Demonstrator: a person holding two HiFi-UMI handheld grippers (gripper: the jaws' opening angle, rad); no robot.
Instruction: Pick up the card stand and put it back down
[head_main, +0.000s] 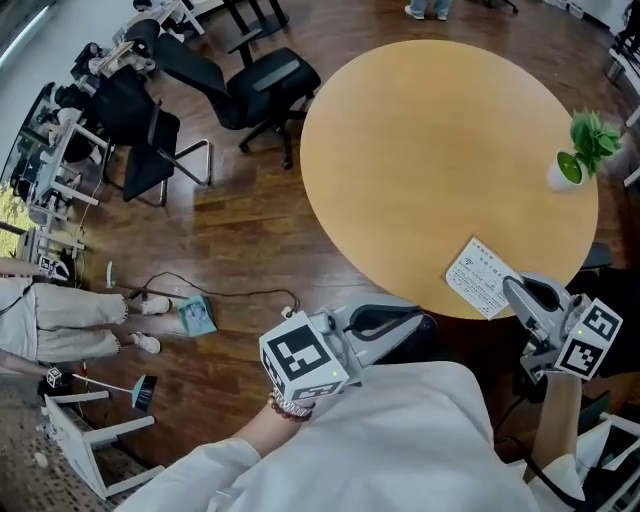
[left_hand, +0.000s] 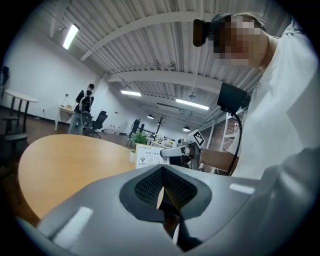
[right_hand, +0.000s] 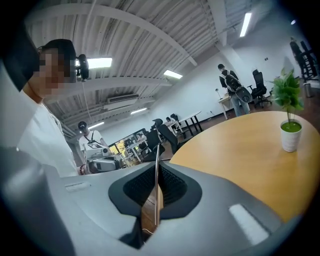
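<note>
At lower right of the frame the right gripper (head_main: 510, 287) is clamped on the card stand (head_main: 478, 276), tilted at the table (head_main: 420, 150) edge. The grasp is made, I'd say, with letting go left to do. The left gripper (head_main: 420, 323), lower centre, is closed on nothing.

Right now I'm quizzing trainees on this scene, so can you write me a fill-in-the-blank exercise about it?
1. The right gripper is ____ on the card stand.
2. The left gripper, jaws together, holds ____.
3. The plant stands in a ____ pot.
Missing words: shut; nothing; white.
</note>
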